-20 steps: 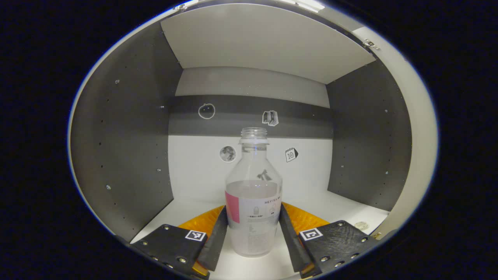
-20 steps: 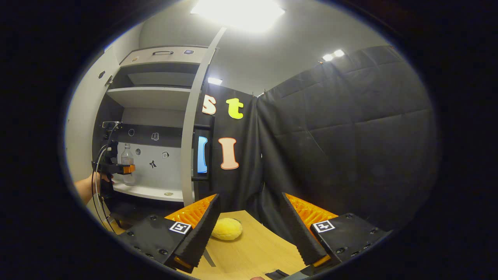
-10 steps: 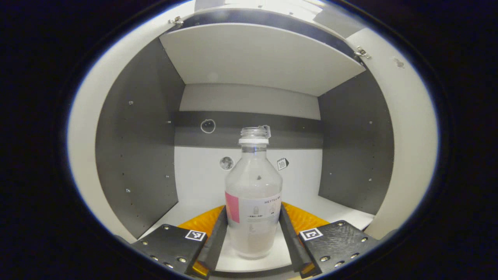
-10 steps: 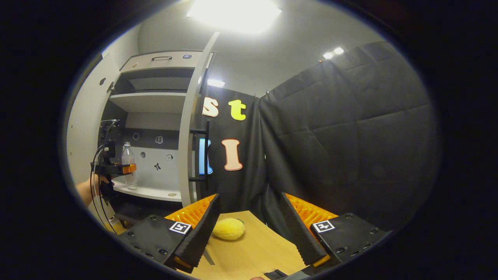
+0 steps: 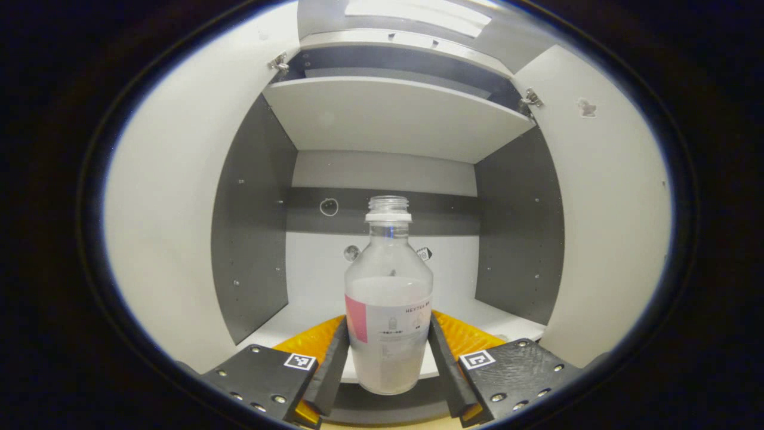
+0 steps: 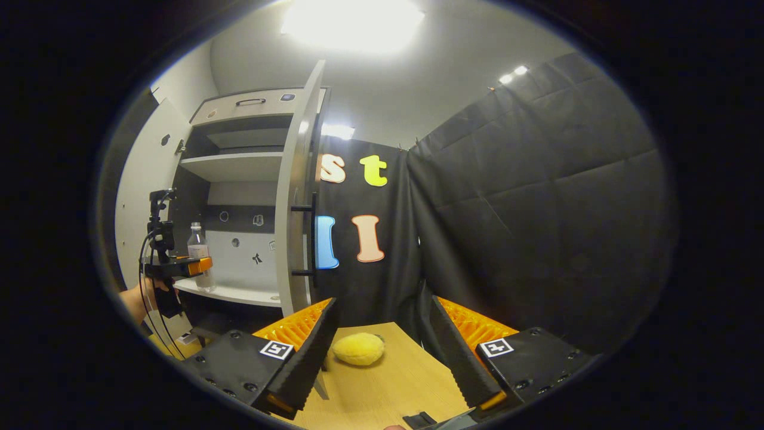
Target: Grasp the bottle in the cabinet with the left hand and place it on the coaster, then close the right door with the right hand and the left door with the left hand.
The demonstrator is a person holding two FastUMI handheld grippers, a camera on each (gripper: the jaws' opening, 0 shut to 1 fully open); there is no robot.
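At the cabinet point(image 5: 537, 227) mouth, we have drawn the bottle point(image 5: 388, 298) out, left claw point(image 5: 388, 373) clamped on it; coaster next; right claw point(image 6: 382, 358) apart.

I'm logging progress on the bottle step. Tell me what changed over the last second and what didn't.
The left gripper, shut on the bottle, drew back out of the cabinet: the shelf edge now lies behind the bottle's base, and both open doors flank the view. The grip did not change, and the bottle stayed upright. The right gripper stayed open above the wooden table, near the yellow object.
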